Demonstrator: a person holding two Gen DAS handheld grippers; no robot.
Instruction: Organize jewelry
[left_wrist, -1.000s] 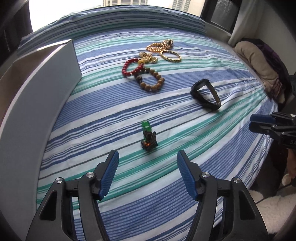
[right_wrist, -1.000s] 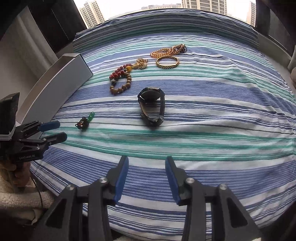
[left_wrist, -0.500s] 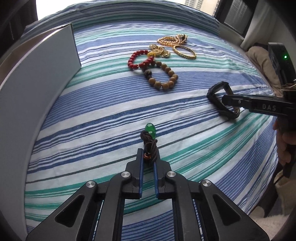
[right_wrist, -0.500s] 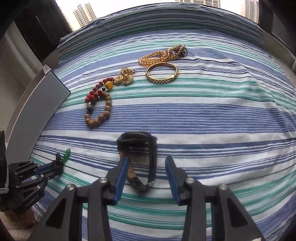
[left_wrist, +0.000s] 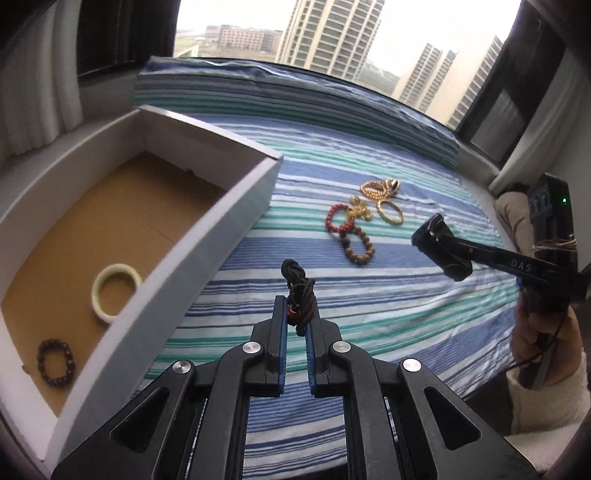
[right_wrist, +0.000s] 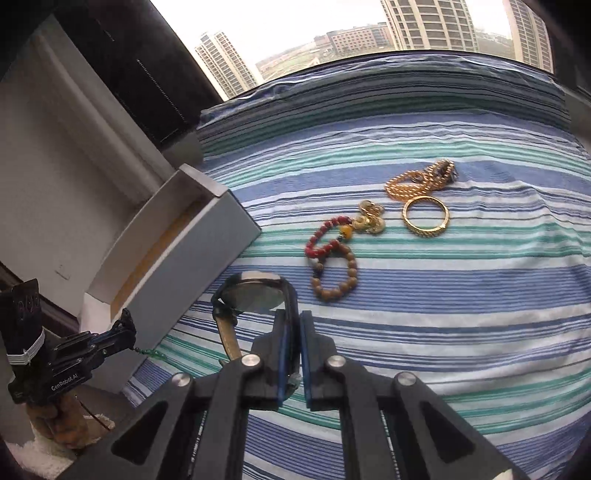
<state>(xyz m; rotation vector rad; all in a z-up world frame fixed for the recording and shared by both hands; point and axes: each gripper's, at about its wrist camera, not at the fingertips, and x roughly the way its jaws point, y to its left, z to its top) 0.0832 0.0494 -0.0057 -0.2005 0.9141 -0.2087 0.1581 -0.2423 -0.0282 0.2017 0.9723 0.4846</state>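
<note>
Two grips at once: my left gripper (left_wrist: 295, 314) pinches the dark cord pendant (left_wrist: 300, 291), lifted off the striped bedspread (left_wrist: 388, 317); my right gripper (right_wrist: 294, 328) pinches the watch (right_wrist: 255, 295) by its strap. Left lies the open box (left_wrist: 207, 236) holding a pale bangle (left_wrist: 116, 291) and dark bead bracelet (left_wrist: 56, 357). Farther off sit bead bracelets (right_wrist: 334, 264) and gold pieces (right_wrist: 424, 216).

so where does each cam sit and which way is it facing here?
Left wrist: on the left gripper, looking down its fingers across the striped bed toward the window; it grips a dark cord pendant beside the open box; the right gripper and its hand show.
Right wrist: on the right gripper, same heading; it grips a watch; the left gripper shows at lower left.
Shared: box, bead bracelets, gold bangle, gold chain.
</note>
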